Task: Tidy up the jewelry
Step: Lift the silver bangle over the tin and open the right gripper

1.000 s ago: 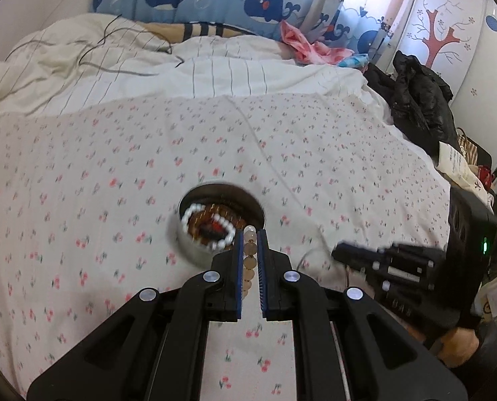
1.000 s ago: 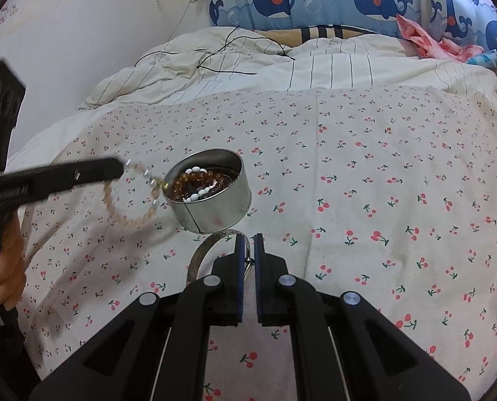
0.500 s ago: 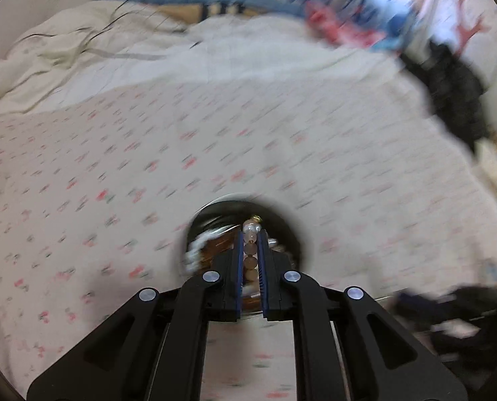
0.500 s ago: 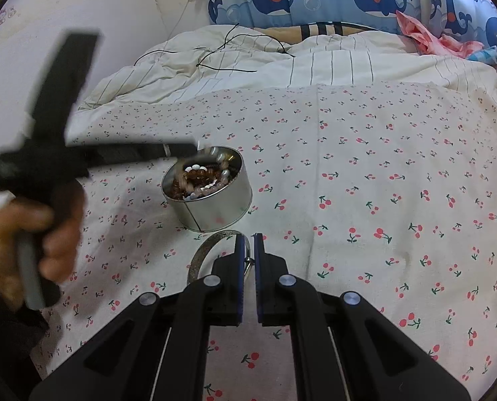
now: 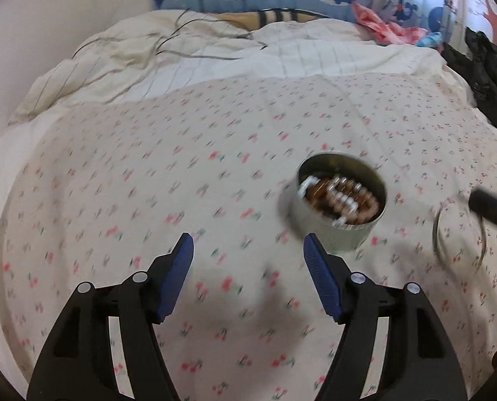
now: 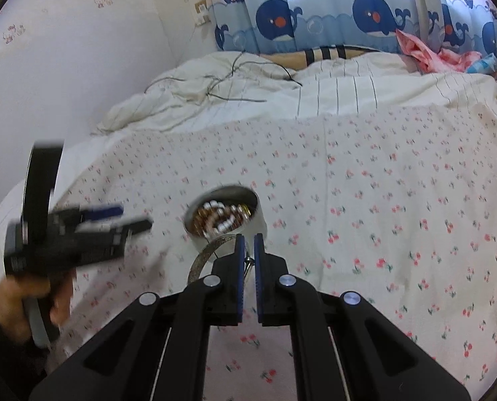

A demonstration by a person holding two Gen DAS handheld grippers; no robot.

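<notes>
A round metal tin point(image 5: 340, 207) stands on the cherry-print bedsheet and holds several bead bracelets point(image 5: 340, 198), white and brown. It also shows in the right wrist view point(image 6: 226, 215). My left gripper point(image 5: 248, 250) is open and empty, to the left of the tin and a little nearer; it also shows blurred in the right wrist view point(image 6: 128, 219). My right gripper point(image 6: 248, 244) is shut on a thin silver bangle point(image 6: 205, 255), held just in front of the tin. The bangle point(image 5: 459, 230) hangs from the right gripper's tip at the right edge of the left wrist view.
The bedsheet point(image 6: 382, 200) covers the bed's near half. A rumpled striped duvet with cables point(image 6: 235, 90) lies behind. Pink clothes point(image 6: 428, 50) and a dark jacket point(image 5: 489, 67) lie at the far right. A wall point(image 6: 64, 67) is on the left.
My left gripper carried a pale bead bracelet over the tin, opened and let it go into the tin, then drew back left. My right gripper moved closer to the tin with the bangle.
</notes>
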